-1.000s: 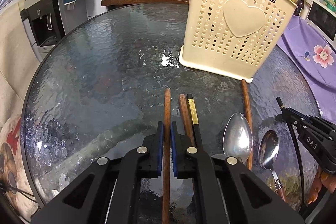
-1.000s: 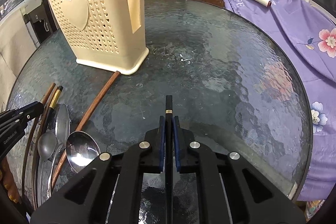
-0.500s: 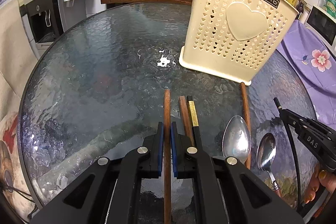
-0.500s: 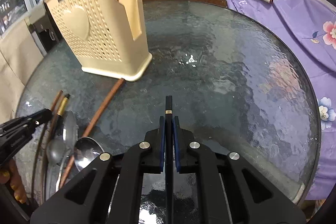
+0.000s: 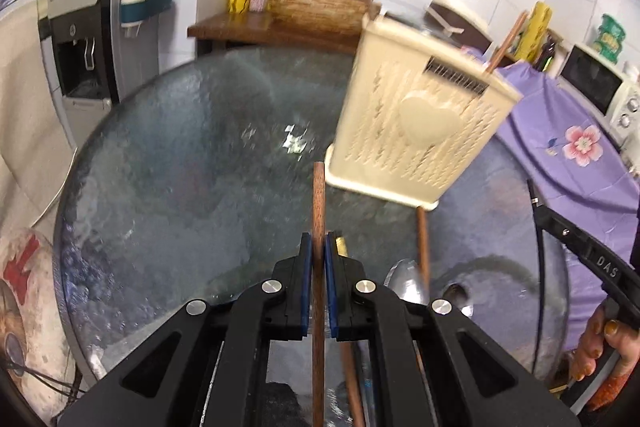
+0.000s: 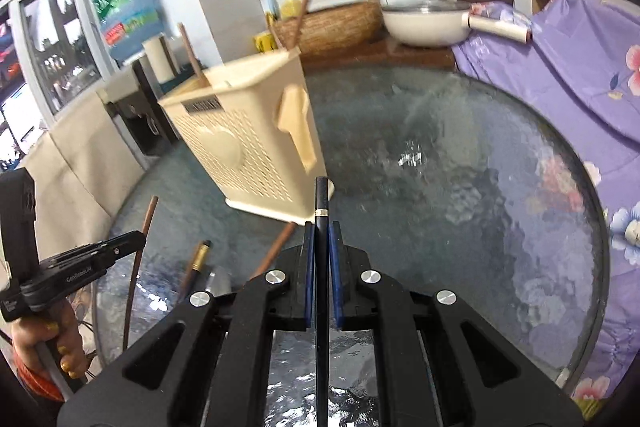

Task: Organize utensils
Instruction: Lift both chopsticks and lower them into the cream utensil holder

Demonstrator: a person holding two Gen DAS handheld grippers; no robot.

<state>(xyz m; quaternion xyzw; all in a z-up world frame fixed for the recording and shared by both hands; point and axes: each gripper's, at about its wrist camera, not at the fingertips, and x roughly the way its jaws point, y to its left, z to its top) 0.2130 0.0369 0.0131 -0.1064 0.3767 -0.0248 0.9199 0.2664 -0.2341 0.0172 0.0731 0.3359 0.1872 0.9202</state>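
Jaws' brown chopstick [image 5: 319, 211] lengthwise, tip toward holder [image 5: 412, 131].

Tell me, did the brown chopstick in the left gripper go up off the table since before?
Yes. The brown chopstick went up: its tip used to lie below the basket base, and now it reaches beside it.

Left hand-held gripper [image 5: 319, 247]: matte black frame showing angular cut-outs, blue pads lining the inner finger faces, four round silver screw heads sitting across the linkage. Right hand-held gripper [image 6: 321, 235]: same black build, blue pads, four silver screws. Side-on, one body is carrying white "DAS" lettering, the other a white brand mark, possibly "GenRobot.AI" — blur is making it hard to read. Hands [image 5: 600, 347] gripping the handles are wearing yellow nail polish; an orange-red cuff is peeking out at the wrist.
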